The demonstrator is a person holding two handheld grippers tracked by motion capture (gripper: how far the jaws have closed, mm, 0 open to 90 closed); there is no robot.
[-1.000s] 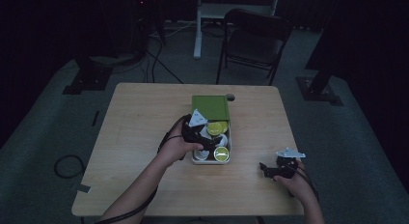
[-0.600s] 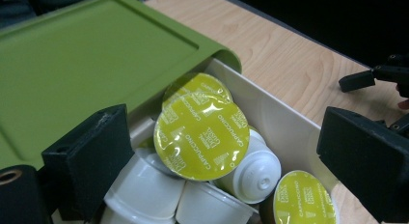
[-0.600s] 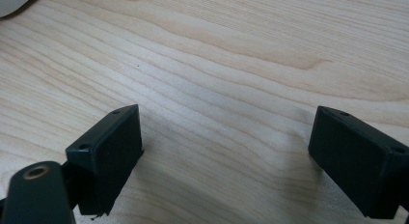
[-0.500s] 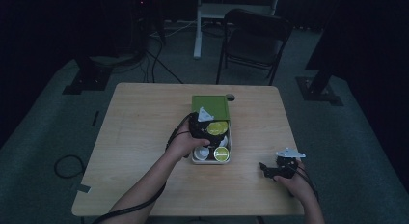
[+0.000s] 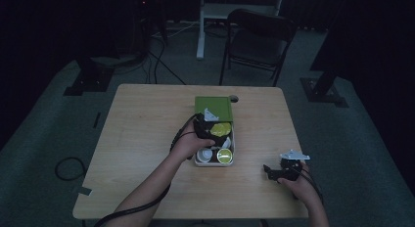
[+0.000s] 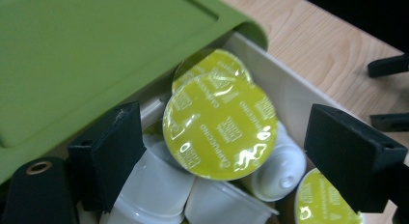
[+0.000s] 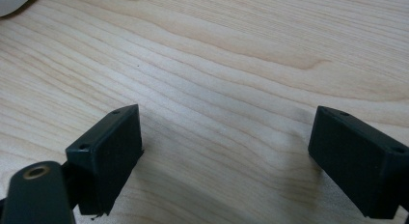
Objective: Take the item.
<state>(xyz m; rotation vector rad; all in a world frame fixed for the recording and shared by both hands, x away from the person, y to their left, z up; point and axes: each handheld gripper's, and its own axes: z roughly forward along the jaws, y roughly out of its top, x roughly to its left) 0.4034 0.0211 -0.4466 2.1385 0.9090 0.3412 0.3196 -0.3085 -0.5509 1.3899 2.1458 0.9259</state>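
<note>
So the right gripper (image 5: 274, 172) rests low on the pale wood-grain table (image 5: 147, 139), jaws wide, nothing between. Further out, the left gripper (image 6: 217, 151) has been closing around a round, shiny yellow-green foil-lidded capsule (image 6: 219, 125) inside the white plastic box (image 6: 289, 96), not touching.

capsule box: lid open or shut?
Open. The green lid is slid partway back, leaving the white box uncovered at the near end, with yellow-foil capsules showing between the left gripper jaws, which have just been closing.
</note>
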